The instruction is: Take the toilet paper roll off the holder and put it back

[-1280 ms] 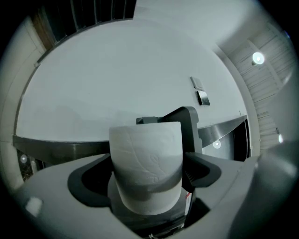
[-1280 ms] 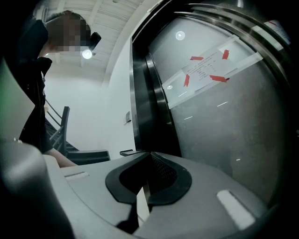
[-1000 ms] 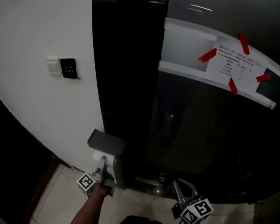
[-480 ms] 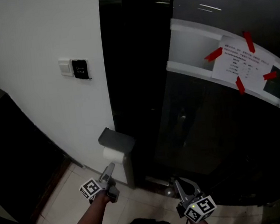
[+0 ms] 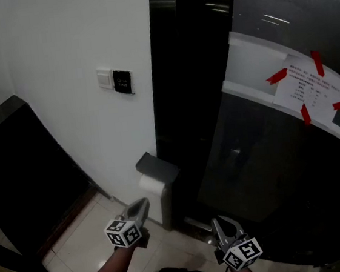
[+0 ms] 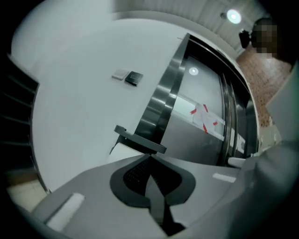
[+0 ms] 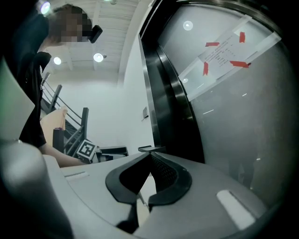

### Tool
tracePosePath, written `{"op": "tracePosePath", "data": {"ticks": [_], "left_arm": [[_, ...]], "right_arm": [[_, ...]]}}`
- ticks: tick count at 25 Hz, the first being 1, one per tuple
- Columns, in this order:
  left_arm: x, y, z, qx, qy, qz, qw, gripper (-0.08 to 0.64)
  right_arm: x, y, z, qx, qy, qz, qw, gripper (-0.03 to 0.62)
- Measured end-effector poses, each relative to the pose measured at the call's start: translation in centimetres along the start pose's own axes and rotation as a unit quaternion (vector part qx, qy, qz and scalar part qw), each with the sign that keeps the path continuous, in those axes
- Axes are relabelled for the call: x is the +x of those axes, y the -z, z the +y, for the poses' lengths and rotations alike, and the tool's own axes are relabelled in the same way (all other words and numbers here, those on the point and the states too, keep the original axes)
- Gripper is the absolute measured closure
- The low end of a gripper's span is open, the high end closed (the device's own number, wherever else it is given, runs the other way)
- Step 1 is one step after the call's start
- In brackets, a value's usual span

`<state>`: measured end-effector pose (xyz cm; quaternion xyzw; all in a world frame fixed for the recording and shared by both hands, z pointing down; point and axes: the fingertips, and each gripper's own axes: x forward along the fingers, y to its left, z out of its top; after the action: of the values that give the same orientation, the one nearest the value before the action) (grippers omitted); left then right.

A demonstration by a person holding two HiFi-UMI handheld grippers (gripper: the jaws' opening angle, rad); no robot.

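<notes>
A white toilet paper roll (image 5: pixel 152 185) sits under the dark flat cover of its wall holder (image 5: pixel 158 166), low where the white wall meets the black door frame. My left gripper (image 5: pixel 142 201) hovers just in front of and below the roll, apart from it. Its jaws have just been closing and are now shut with nothing between them. In the left gripper view the shut left gripper (image 6: pixel 150 156) points at the holder (image 6: pixel 140 142) and the roll (image 6: pixel 122 150). My right gripper (image 5: pixel 219 221) hangs further right, shut and empty; the right gripper view also shows it (image 7: pixel 150 153) shut.
A switch plate and a dark panel (image 5: pixel 115 80) are mounted on the white wall. To the right is a black glass door with a paper notice (image 5: pixel 311 89) taped in red. A dark cabinet (image 5: pixel 22 173) stands at the left on the pale tiled floor (image 5: pixel 79 246).
The left gripper has drawn back from the roll, risen, rolled over and closed its jaws on nothing. The roll stays on the holder. The right gripper has barely shifted.
</notes>
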<state>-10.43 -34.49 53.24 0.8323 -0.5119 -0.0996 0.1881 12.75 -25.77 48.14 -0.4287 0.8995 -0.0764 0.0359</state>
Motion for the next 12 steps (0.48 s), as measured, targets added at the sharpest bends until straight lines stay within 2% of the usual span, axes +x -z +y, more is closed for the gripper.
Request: {"op": "tracePosePath", "data": {"ticks": [2, 4, 12], "left_arm": [[-0.6, -0.7, -0.9, 0.049, -0.012, -0.005, 0.9987, 0.558], [-1.3, -1.4, -1.8, 0.082, -0.020, -0.018, 0.9963, 0.558], [-4.4, -2.6, -6.3, 0.158, 0.012, -0.051, 0.9861, 0.558]], "right_arm": [[0.1, 0.2, 0.3, 0.000, -0.005, 0.001, 1.000, 0.578], [-0.1, 0.3, 0.6, 0.003, -0.008, 0.000, 1.000, 0.578], [-1.6, 0.9, 0.6, 0.014, -0.001, -0.003, 1.000, 0.578]]}}
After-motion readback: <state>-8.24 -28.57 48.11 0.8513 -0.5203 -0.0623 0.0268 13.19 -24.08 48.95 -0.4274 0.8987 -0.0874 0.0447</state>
